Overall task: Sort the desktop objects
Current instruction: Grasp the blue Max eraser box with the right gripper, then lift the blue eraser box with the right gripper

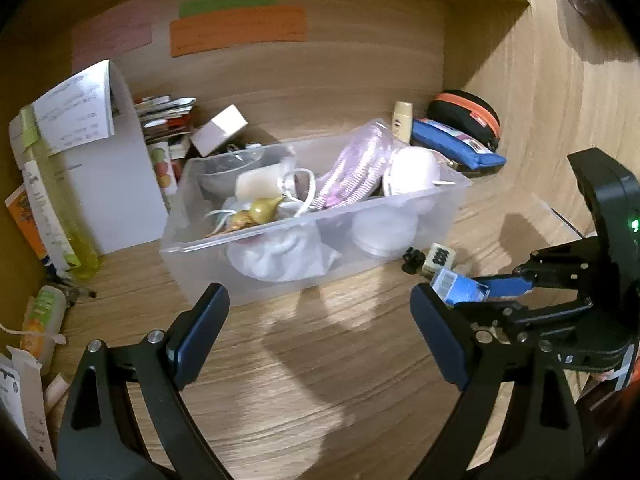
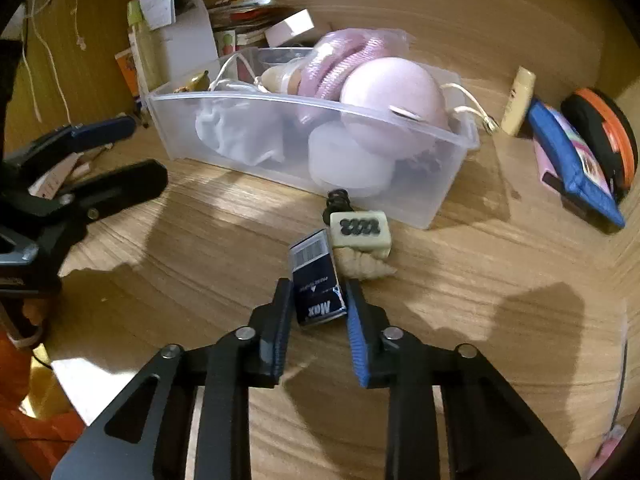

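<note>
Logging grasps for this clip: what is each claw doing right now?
Left claw: open, nothing between its fingers.
Right claw: closed on the small blue box lying on the desk.

— What is everything sitting on?
— A wood-grain desk [image 2: 460, 300], closed in by a back panel and side walls of the same wood.
— And right on it?
— In the right wrist view, a clear plastic bin [image 2: 420, 200] at 12 o'clock. Against its front wall lie a cream tile with dark marks [image 2: 360, 229] and a small black clip [image 2: 339, 199]; a dark blue box [image 2: 316, 280] lies just beside the tile at 7 o'clock from it. At 2 o'clock a cream tube [image 2: 519, 100], a blue pouch [image 2: 572, 160] and a black-and-orange case [image 2: 604, 136]. At 10 o'clock, a white holder [image 2: 188, 44] and stacked papers [image 2: 240, 12].
</note>
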Tool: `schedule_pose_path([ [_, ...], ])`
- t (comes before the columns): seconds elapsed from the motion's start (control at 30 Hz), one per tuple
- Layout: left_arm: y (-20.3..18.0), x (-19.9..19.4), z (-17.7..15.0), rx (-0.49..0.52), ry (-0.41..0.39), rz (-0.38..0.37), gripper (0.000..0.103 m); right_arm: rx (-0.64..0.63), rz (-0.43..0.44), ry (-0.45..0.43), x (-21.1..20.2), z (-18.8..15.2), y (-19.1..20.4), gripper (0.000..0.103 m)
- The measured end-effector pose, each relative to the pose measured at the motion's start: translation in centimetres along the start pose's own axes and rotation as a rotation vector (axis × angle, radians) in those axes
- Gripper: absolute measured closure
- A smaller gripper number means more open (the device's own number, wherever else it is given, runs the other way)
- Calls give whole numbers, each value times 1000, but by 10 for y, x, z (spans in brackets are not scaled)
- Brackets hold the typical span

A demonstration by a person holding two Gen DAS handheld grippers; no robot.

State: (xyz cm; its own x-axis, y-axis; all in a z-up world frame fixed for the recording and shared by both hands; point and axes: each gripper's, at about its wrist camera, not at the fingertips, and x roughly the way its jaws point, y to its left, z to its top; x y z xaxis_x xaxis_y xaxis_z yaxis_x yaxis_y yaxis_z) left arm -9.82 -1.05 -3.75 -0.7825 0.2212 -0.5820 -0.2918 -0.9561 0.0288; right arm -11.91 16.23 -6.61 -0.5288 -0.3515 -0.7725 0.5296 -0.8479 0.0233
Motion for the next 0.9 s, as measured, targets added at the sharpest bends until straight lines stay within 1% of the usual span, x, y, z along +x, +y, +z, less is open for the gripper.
schedule_pose_path([
  [0.13,-12,7,1,25,22,-19,10,12,0,-20,-7,-7,-9,84],
  [0.23,-22,13,1,41,42,-31,10,4,2,-18,-12,-14,-13,84],
  [0.4,-35,20,2,61,63,-47,10,2,-4,-14,-26,-26,-22,84],
  [0.6,-45,27,5,66,81,-74,10,17,-38,-9,-37,-38,-39,81],
  [0.63,-46,28,5,63,84,-80,10,14,-45,-3,-38,-40,-41,79],
  [0.7,-47,31,6,56,92,-90,10,9,-61,5,-37,-41,-42,70],
  [0.73,-48,32,6,51,96,-94,10,7,-72,4,-37,-42,-43,59],
  [0.77,-49,32,7,48,99,-98,10,5,-80,-1,-37,-42,-43,54],
  [0.9,-53,35,7,52,111,-115,10,-20,-101,-19,-35,-39,-38,54],
])
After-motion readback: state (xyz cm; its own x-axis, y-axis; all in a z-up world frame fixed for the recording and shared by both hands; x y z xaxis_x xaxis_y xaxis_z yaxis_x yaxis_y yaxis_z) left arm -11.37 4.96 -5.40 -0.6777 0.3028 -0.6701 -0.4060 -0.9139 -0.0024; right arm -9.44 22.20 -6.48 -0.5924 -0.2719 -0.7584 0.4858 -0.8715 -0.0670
